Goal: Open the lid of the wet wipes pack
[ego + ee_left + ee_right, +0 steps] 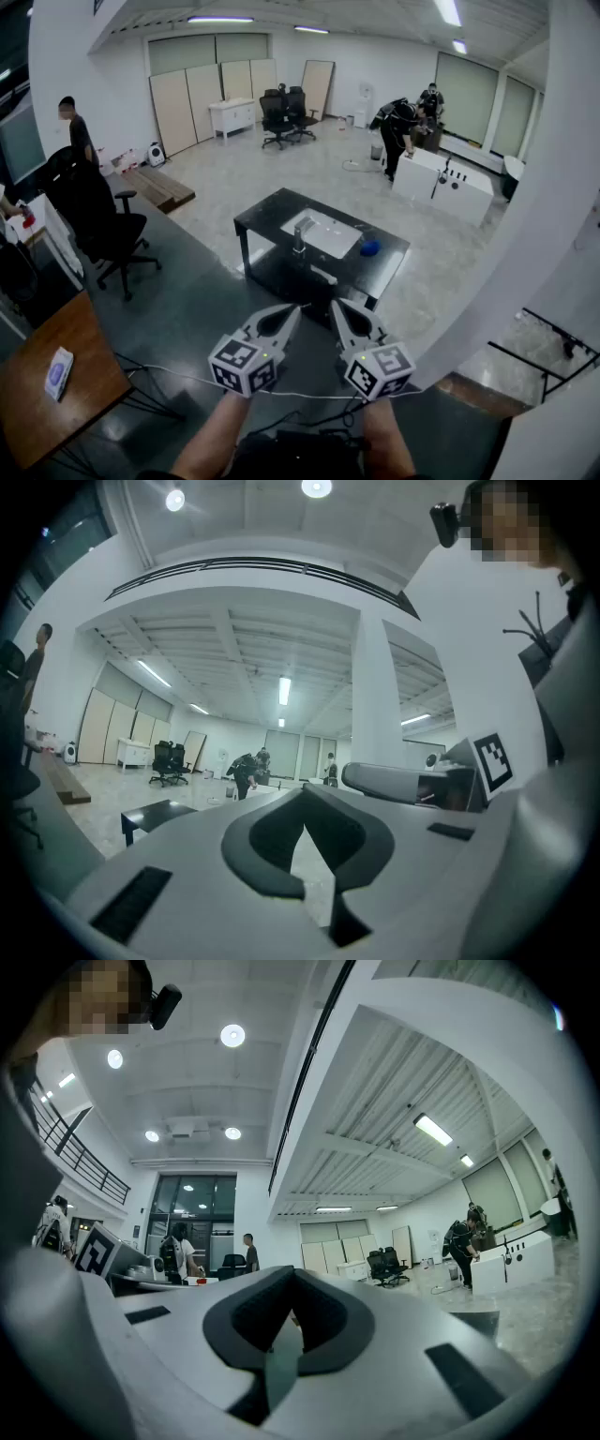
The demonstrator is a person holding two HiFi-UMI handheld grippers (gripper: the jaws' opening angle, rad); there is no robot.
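Fig. legend, head view unless noted.

(a) Wet wipes pack [58, 373]: small white-and-blue packet lying flat on the brown wooden table [37, 417] at lower left. It sits near the table's right edge. Its lid is too small to read as open or closed. The pack is well apart from both your grippers and neither touches it.

(b) Left gripper [292, 311]: you hold it about level in front of you, over the dark floor, with its marker cube towards you. In the left gripper view the left gripper [305, 803] has its jaw tips met, w/ nothing between them.

(c) Right gripper [336, 307]: just beside the left, tips angled towards it but apart from it. In the right gripper view the right gripper [293, 1279] has its jaws together and is likewise empty.

(d) Cable [169, 371]: thin light line across the floor between the wooden table and your grippers.

(e) Black low table [267, 214]: beyond the grippers at centre, carrying a white tray [333, 236] and a small blue object [370, 248].

(f) Black office chair [112, 234]: left, behind the wooden table.

(g) White column [530, 206]: right edge.

(h) Persons: one standing at far left [75, 127], others at a white desk [441, 178] in the far right.
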